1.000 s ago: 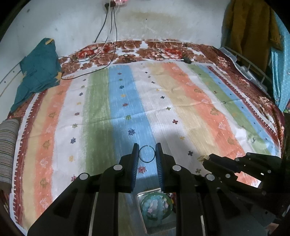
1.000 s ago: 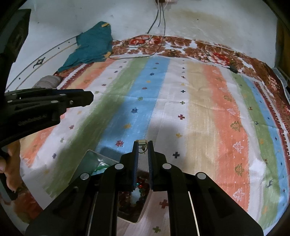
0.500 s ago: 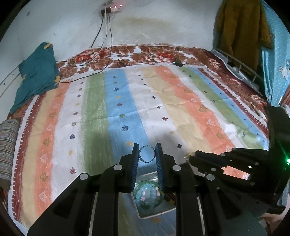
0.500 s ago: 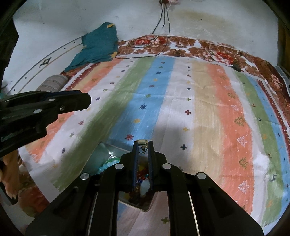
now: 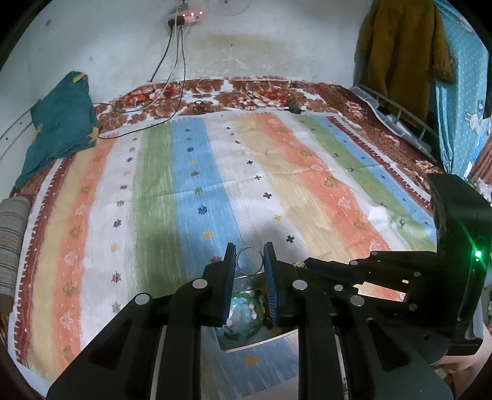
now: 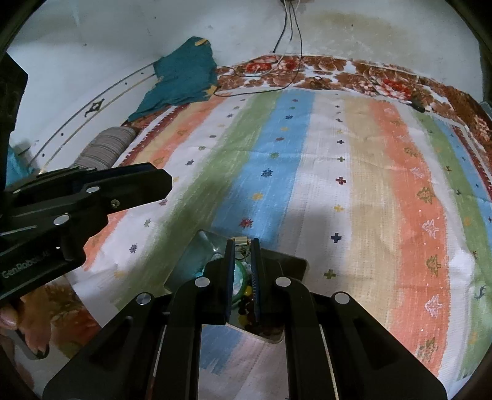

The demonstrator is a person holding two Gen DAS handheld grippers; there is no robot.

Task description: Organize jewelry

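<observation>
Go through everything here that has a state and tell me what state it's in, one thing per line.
Left gripper: shut on a thin metal ring, held upright at the fingertips.
Right gripper: shut on a small gold clasp.
Metal tray: open, on the bedsheet, holding beads and a green bangle.
Power strip: lights on, cables plugged in.
Bedsheet: spread flat.
Teal cloth: crumpled.

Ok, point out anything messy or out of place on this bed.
Nothing spilled. The jewelry sits inside the metal tray. A crumpled teal cloth lies at the bed's far corner, and charging cables trail from the wall socket onto the striped bedsheet.
</observation>
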